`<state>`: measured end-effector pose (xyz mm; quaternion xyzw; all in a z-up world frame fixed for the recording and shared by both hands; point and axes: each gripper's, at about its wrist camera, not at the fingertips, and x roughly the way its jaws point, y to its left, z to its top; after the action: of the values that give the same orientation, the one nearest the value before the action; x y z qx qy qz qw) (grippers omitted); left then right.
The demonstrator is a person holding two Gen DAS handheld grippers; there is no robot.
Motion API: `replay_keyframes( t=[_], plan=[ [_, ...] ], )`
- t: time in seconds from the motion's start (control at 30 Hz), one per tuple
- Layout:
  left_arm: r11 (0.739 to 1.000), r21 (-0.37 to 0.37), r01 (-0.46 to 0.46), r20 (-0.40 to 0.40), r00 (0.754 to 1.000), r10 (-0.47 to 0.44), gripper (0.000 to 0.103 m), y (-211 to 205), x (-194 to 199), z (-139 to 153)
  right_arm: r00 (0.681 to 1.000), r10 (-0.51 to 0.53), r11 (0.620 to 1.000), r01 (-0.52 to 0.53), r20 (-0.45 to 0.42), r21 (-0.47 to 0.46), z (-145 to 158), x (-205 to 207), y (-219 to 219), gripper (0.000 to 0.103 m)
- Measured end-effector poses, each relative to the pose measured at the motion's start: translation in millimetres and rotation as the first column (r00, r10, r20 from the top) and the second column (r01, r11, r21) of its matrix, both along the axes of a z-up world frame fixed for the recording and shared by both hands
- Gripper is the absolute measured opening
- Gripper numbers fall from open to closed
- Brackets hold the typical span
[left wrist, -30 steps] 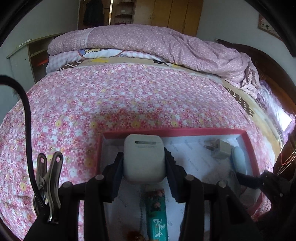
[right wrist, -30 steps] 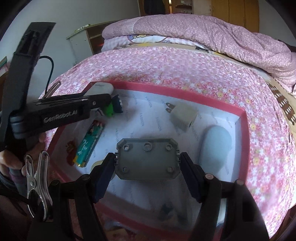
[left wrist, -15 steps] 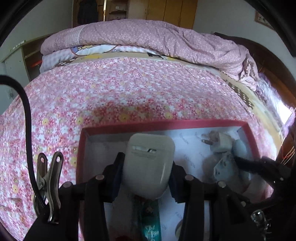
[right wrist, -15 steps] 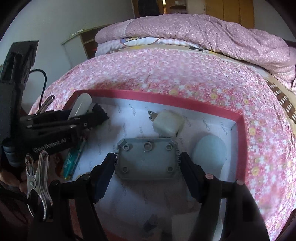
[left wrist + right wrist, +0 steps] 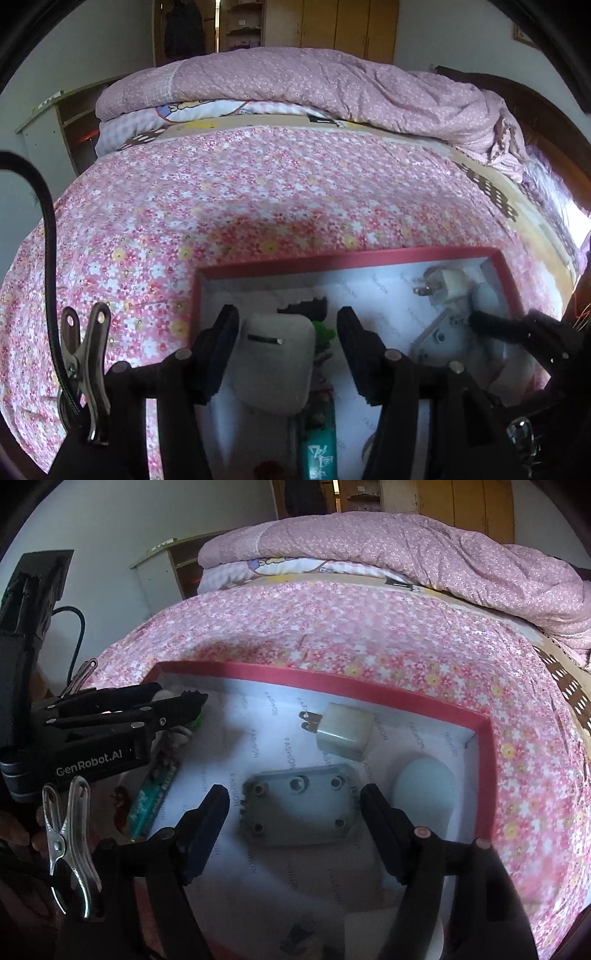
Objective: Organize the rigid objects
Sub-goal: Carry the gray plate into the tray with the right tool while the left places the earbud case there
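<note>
Both your tongs are opening: the left tongs [image 5: 288, 354] straddle the white case [image 5: 275, 363], the right tongs [image 5: 295, 827] the grey plate [image 5: 301, 805], both lying in the red box [image 5: 484, 775] on the bed [image 5: 369, 627].

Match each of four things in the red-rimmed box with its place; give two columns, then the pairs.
Things:
1. white earbud case
2. grey metal plate
3. white plug adapter
4. pale blue oval object

Places:
A. between the right gripper's opening jaws
B. by the box's right wall
C. between the left gripper's opening jaws
D. just beyond the plate, prongs pointing left

Pairs: 1-C, 2-A, 3-D, 4-B
</note>
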<state>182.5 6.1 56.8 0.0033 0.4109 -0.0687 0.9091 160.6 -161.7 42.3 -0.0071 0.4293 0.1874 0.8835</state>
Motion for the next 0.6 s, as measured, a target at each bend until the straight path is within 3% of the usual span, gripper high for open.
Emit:
replay_keyframes(
  t=[0.37, 0.6],
  plan=[
    [1.0, -0.008, 0.016, 0.004, 1.0, -0.016, 0.059, -5, -17, 11, 0.998, -0.037, 0.999, 0.036, 0.04, 0.039, 24, -17, -13, 0.079],
    [1.0, 0.01, 0.03, -0.002, 1.0, -0.03, 0.059, -10, -41, 21, 0.998, -0.057, 0.998, 0.057, 0.015, 0.033, 33, -37, -20, 0.079]
  ],
)
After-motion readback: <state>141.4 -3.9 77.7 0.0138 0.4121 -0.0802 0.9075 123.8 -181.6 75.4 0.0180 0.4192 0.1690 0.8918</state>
